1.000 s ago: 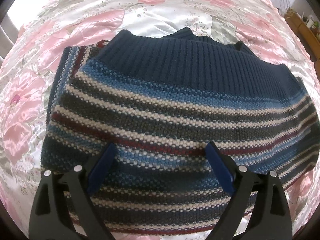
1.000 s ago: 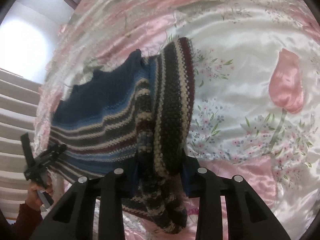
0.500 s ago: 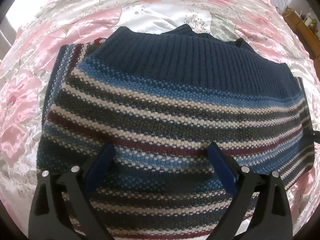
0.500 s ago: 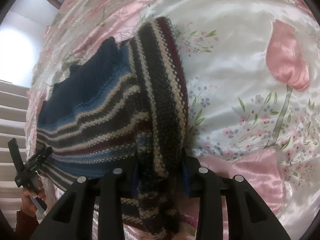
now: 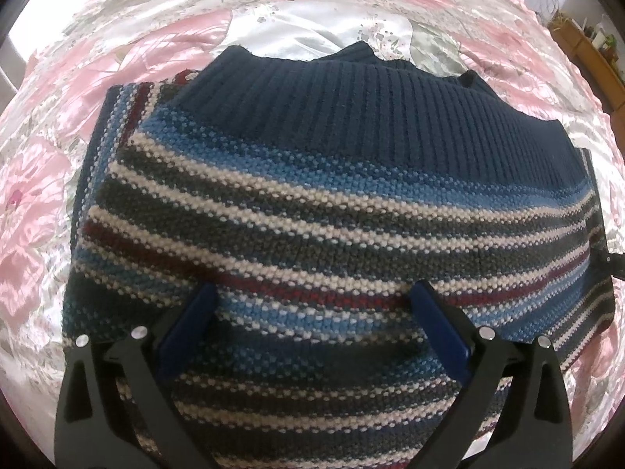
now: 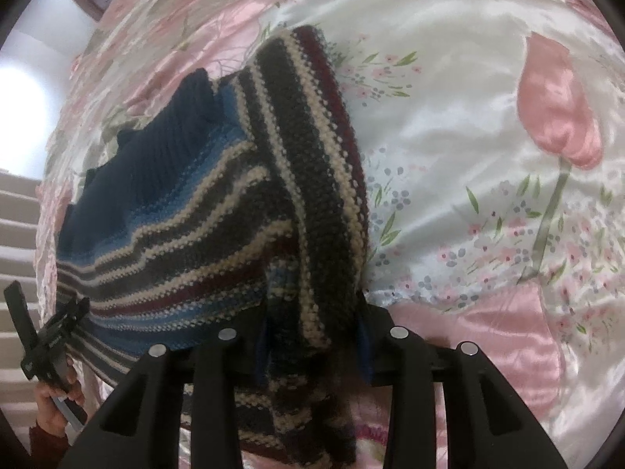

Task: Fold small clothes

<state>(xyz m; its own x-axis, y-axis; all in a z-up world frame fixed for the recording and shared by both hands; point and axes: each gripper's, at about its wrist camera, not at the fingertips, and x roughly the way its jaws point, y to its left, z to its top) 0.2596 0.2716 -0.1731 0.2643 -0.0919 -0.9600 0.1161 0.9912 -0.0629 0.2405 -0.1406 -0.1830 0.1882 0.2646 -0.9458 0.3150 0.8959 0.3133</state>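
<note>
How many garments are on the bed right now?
1: a striped sweater on the floral bedspread, one edge bunched in the right gripper. Anything beneath it would be hidden.

Your left gripper [image 5: 312,312] hangs with fingers [image 5: 187,324] spread wide over the striped sweater [image 5: 332,203]. The sweater lies on the floral bedspread [image 5: 156,31].

Striped knit sweater [image 5: 332,203], navy ribbed hem, folded on bedspread [image 5: 273,19]
</note>
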